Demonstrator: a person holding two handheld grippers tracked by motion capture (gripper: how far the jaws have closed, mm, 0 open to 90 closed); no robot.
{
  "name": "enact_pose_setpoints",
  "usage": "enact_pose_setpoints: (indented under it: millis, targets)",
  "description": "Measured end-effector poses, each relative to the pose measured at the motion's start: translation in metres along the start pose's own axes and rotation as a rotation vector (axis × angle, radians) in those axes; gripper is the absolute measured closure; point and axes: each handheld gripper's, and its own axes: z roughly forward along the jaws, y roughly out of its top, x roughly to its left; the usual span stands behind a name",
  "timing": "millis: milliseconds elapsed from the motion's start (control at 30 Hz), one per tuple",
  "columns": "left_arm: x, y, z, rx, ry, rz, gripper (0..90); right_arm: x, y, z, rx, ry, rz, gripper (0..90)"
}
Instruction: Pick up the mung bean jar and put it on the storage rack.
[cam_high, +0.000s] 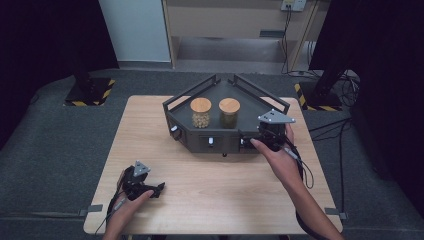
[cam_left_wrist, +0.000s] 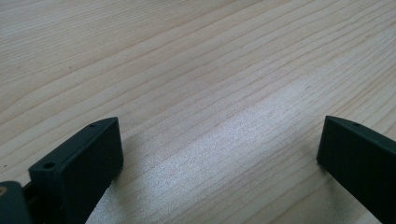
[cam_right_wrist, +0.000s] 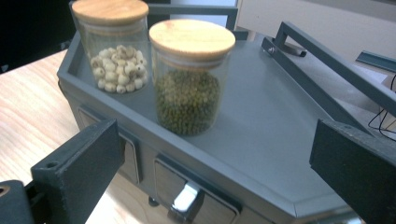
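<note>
Both grippers' fingers (cam_right_wrist: 79, 177) gaped empty; right gripper (cam_high: 267, 136) neared the drawer handle (cam_right_wrist: 186, 199); jars untouched, drawer unopened.

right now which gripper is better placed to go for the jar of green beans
Right. The right gripper is open at the grey cabinet, facing the green bean jar. The left gripper rests low on the table, far off.
</note>
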Motion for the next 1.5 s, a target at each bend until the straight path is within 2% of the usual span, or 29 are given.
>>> enact_pose_setpoints:
  millis: [367, 1000, 1200, 1500]
  targets:
    - [0.0, 0.0, 0.0, 0.0, 0.0, 0.0, 0.0, -0.008, -0.013, -0.015, 0.03, 0.0, -0.009, 2.3]
    - [0.0, 0.0, 0.0, -0.001, 0.001, -0.001, 0.0, -0.025, -0.039, -0.046, 0.023, -0.015, 0.057, 2.2]
    - [0.0, 0.0, 0.0, -0.001, 0.002, -0.001, 0.0, -0.03, -0.051, -0.052, 0.021, -0.019, 0.09, 2.1]
    - [-0.001, 0.0, 0.0, -0.001, 0.002, -0.002, 0.0, -0.033, -0.063, -0.06, 0.022, -0.029, 0.11, 1.9]
